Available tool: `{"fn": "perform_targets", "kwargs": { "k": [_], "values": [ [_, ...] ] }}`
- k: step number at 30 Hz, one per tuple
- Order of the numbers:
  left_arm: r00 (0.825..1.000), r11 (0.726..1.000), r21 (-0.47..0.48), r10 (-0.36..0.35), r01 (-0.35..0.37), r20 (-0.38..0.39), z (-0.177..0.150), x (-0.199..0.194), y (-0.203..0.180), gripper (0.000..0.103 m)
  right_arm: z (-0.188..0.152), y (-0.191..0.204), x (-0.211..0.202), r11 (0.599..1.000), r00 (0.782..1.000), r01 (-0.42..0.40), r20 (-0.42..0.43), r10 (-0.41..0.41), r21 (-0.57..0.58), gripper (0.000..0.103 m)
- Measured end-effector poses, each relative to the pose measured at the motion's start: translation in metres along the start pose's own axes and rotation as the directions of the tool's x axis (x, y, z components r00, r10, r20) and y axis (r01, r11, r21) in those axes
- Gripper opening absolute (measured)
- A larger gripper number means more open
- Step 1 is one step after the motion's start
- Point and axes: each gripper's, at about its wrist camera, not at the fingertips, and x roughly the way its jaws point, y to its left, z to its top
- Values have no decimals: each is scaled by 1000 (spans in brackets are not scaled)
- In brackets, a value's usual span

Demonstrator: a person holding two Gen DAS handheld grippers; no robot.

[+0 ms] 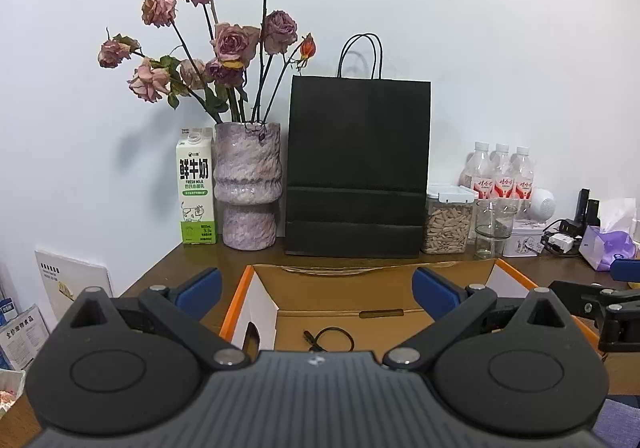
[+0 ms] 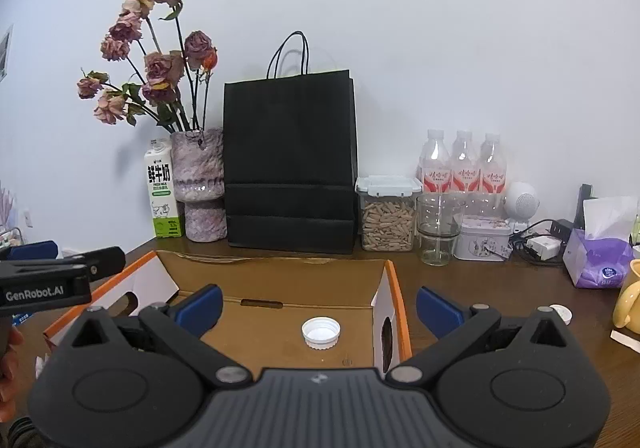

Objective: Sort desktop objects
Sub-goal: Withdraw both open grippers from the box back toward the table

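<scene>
The surface (image 2: 480, 288) looks like dark brown wood with a faint sheen. The cardboard box (image 2: 280, 276) is matt brown inside, its outer walls white with orange edges. The bag (image 2: 290, 159) is matt black paper, the vase (image 1: 246, 183) rough and glazed, the jar (image 2: 438, 228) clear glass, and the bottle cap (image 2: 321, 332) smooth white plastic

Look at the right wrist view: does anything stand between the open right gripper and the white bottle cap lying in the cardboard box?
Nothing visible does. The white bottle cap lies alone on the floor of the cardboard box, ahead of the right gripper, between its open fingers. The box top is open.
</scene>
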Motion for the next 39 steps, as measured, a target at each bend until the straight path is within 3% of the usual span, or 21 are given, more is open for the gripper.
{"fn": "perform_targets", "kwargs": {
  "k": [12, 20, 29, 39],
  "values": [
    [998, 999, -15, -30, 31, 60, 17, -41, 7, 103, 13, 6, -39, 997, 996, -73, 48, 73, -4, 103],
    [997, 999, -16, -45, 46, 55, 15, -82, 11, 103, 6, 6, -84, 997, 995, -68, 74, 70, -23, 103],
    [999, 999, -2, -32, 32, 32, 4, -127, 25, 103, -25, 1, -138, 998, 999, -33, 39, 35, -52, 103],
    [999, 1000, -19, 5, -6, -32, -29, -160, 45, 103, -74, -17, -180, 1000, 999, 16, -51, -16, -5, 103]
  ]
}}
